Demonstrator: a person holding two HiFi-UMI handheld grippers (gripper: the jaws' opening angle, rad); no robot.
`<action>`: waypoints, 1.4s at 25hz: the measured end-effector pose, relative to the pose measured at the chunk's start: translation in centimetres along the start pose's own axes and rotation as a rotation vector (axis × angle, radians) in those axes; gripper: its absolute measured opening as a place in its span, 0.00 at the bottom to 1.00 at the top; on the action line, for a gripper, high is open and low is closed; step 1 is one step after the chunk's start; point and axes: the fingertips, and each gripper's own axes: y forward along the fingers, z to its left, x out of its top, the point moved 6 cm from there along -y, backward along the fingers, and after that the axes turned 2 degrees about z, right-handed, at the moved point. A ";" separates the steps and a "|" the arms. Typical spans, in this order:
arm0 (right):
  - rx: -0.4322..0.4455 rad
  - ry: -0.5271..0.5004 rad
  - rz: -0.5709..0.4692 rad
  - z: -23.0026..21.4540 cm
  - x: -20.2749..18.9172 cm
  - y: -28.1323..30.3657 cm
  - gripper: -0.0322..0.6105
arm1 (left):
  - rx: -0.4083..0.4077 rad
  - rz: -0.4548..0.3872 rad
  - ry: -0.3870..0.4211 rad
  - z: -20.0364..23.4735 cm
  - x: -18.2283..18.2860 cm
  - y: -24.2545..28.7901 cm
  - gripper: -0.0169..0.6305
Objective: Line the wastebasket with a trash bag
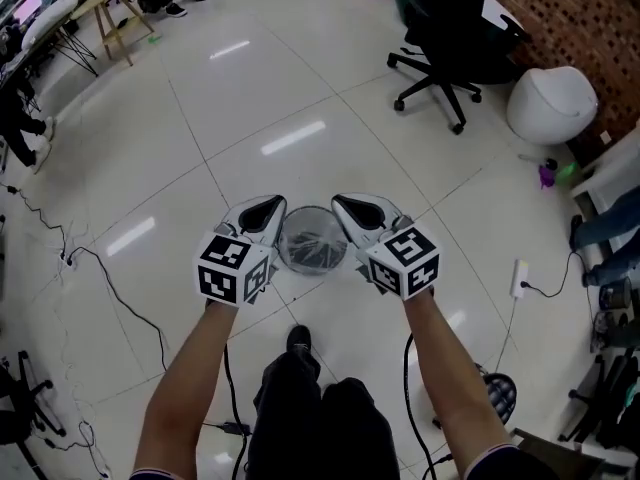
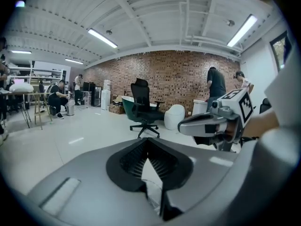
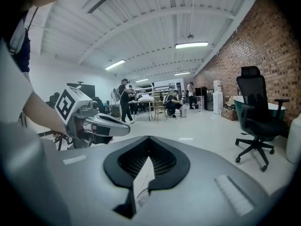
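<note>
Plastic trash bag [image 2: 151, 175]: thin film pinched at two edges, held up to spread its mouth.
Left gripper [image 1: 262, 213]: clenched on film.
Right gripper [image 1: 360, 211]: clamped likewise.
Wastebasket [image 1: 312, 240]: on floor [image 1: 250, 88] between grippers (apparently unlined).

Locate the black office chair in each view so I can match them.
Head view: black office chair, top right.
Left gripper view: black office chair, centre, at mid-height.
Right gripper view: black office chair, right side.
Shared landmark: brick wall behind it, in all three.
</note>
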 end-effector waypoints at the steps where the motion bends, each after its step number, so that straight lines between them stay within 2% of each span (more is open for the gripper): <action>1: -0.004 0.001 -0.002 0.5 1.4 -1.2 0.05 | -0.005 -0.002 -0.002 -0.7 1.4 -0.9 0.04; 7: -0.033 0.010 -0.013 3.9 7.9 -8.7 0.05 | -0.030 -0.022 -0.007 -5.9 8.9 -6.7 0.04; 16: -0.074 0.033 -0.057 8.6 15.3 -16.6 0.05 | -0.077 -0.052 0.023 -11.3 16.7 -14.6 0.04; 26: -0.135 0.000 -0.133 14.6 21.6 -19.3 0.05 | -0.147 -0.119 0.032 -12.5 20.5 -21.2 0.04; 35: -0.160 -0.018 -0.170 18.6 23.8 -20.9 0.05 | -0.179 -0.170 0.068 -12.2 22.3 -25.4 0.04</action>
